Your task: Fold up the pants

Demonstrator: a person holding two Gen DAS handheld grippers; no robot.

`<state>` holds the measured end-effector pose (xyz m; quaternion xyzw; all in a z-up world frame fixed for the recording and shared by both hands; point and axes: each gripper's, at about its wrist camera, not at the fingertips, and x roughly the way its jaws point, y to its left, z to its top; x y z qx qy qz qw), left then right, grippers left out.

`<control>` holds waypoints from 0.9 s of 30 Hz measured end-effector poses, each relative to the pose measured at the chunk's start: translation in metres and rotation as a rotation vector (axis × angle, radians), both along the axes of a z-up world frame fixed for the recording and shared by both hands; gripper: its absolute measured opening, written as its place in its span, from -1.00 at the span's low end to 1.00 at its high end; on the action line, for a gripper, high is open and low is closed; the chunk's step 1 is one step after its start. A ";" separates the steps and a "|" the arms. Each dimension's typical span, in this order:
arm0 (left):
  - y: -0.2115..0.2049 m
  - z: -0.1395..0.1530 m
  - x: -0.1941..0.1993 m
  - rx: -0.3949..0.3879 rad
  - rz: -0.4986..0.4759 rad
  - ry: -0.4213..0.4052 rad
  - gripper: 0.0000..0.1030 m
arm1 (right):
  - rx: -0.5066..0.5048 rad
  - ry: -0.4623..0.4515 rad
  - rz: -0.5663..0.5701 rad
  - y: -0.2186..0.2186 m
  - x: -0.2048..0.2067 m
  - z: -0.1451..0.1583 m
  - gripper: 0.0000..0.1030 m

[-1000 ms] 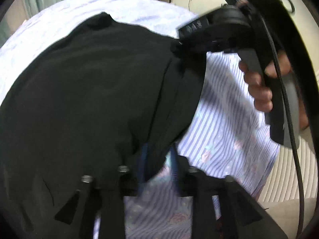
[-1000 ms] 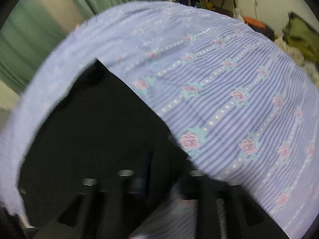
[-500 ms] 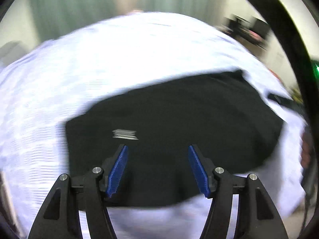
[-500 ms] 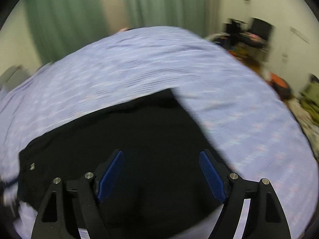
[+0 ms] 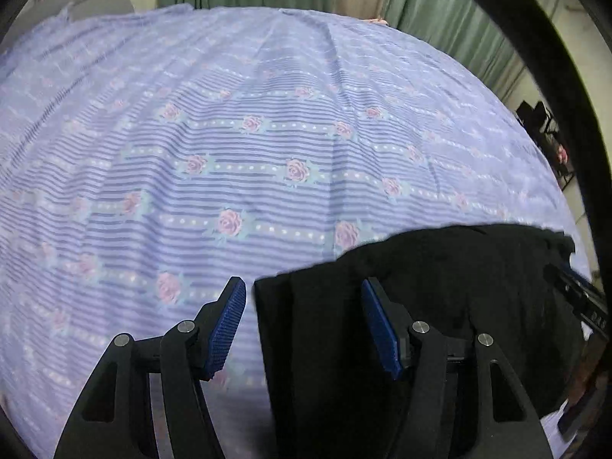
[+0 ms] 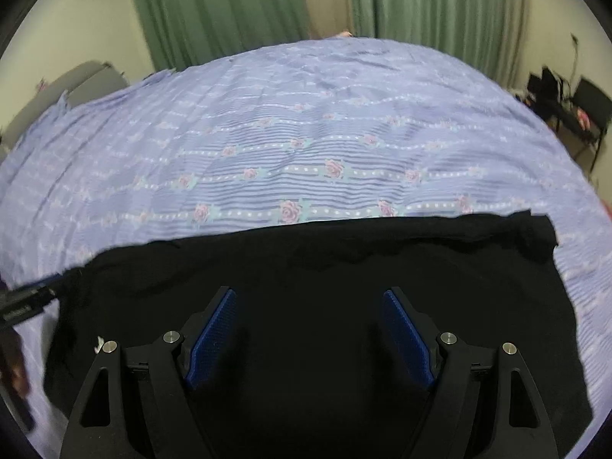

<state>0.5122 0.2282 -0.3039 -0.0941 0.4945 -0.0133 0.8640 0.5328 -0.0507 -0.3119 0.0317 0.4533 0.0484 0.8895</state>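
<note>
The black pants [image 6: 306, 267] lie folded flat on the bed, a wide dark rectangle in the right wrist view. In the left wrist view the pants [image 5: 440, 287] fill the lower right, with their left edge between the fingers. My left gripper [image 5: 304, 294] is open and empty, hovering over that left edge. My right gripper [image 6: 308, 306] is open and empty above the middle of the pants. The left gripper's tip also shows at the left edge of the right wrist view [image 6: 23, 302], and the right gripper shows at the right edge of the left wrist view [image 5: 581, 298].
A lilac striped bedsheet with pink roses [image 5: 248, 153] covers the bed [image 6: 306, 122]. Green curtains [image 6: 237, 4] hang behind it. A grey cushion [image 6: 76, 80] lies at the far left, and a dark desk and chair [image 6: 573, 103] stand at the far right.
Both grippers let go of the pants, opened and pulled back. The left one swung left from over the pants to their left edge. The pants now lie flat.
</note>
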 end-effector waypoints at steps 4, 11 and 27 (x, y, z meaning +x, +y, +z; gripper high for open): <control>-0.014 -0.007 0.005 -0.011 -0.008 -0.010 -0.50 | 0.017 0.008 -0.013 0.002 0.002 -0.004 0.54; -0.006 0.005 -0.003 0.034 0.054 -0.059 -0.91 | 0.063 -0.011 -0.013 0.010 0.000 0.003 0.53; -0.119 0.053 -0.016 0.472 0.016 -0.278 0.31 | -0.237 -0.183 -0.275 -0.099 0.031 0.029 0.52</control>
